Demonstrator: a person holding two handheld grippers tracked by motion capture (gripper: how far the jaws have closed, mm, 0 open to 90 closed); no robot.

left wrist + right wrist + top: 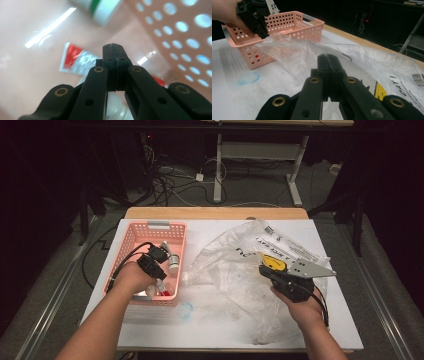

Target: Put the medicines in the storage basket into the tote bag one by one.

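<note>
A pink perforated basket [150, 226] stands at the table's left with several small items in it. My left gripper [159, 281] reaches down inside it, jaws shut with nothing between them [115, 48]. Just beyond its tips lie a red-and-white packet [75, 61] and a white container with a green band [102, 11]. A clear plastic bag [235, 265] with printed labels spreads over the table's middle and right. My right gripper [263, 269] rests low on the bag, jaws shut [328, 58], and the film rises to its tips as if pinched there.
The basket's holed wall [185, 32] stands close on the right of the left jaws. A blue ring mark [184, 311] is on the white table sheet in front of the basket. Cables and desk legs lie on the floor beyond the table's far edge.
</note>
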